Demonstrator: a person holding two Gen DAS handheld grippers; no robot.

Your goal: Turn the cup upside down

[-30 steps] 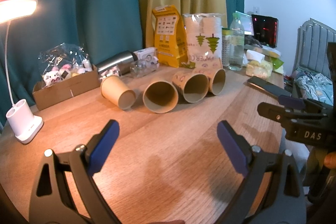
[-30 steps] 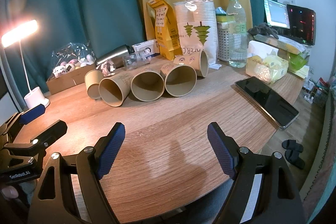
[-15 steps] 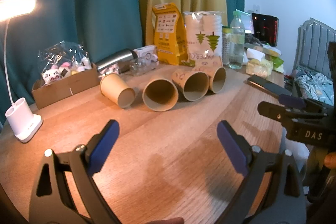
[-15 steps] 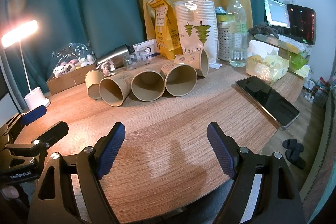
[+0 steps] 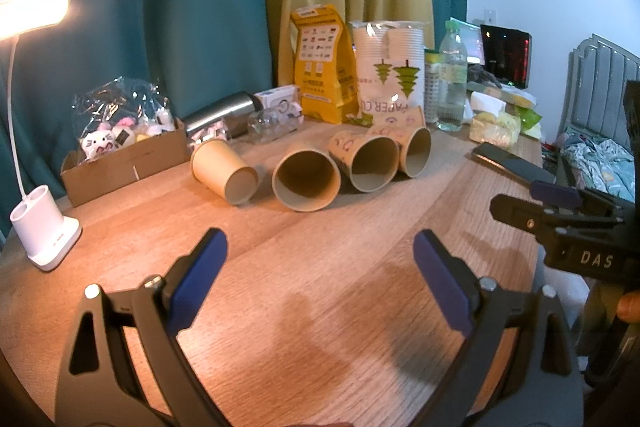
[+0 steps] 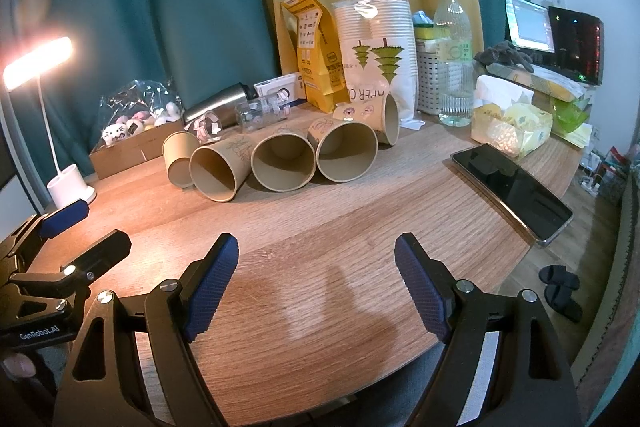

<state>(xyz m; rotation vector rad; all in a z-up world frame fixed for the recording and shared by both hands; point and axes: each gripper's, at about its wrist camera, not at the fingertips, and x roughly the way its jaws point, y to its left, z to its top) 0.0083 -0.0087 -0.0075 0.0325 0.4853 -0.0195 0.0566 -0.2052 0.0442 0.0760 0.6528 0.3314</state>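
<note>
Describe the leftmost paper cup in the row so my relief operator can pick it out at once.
On the wooden table, find the row of paper cups lying on their sides before the yellow pouch. At its left end, beside the cardboard box, lies the leftmost cup. Unlike its neighbours, whose open mouths face the grippers, it shows its closed base and is plain, without drawings.

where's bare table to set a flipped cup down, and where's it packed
Bare wood spans the table between both open grippers and the row of lying paper cups, and left of the phone. Crowded behind the cups: yellow bag, cup sleeve, bottle.
</note>
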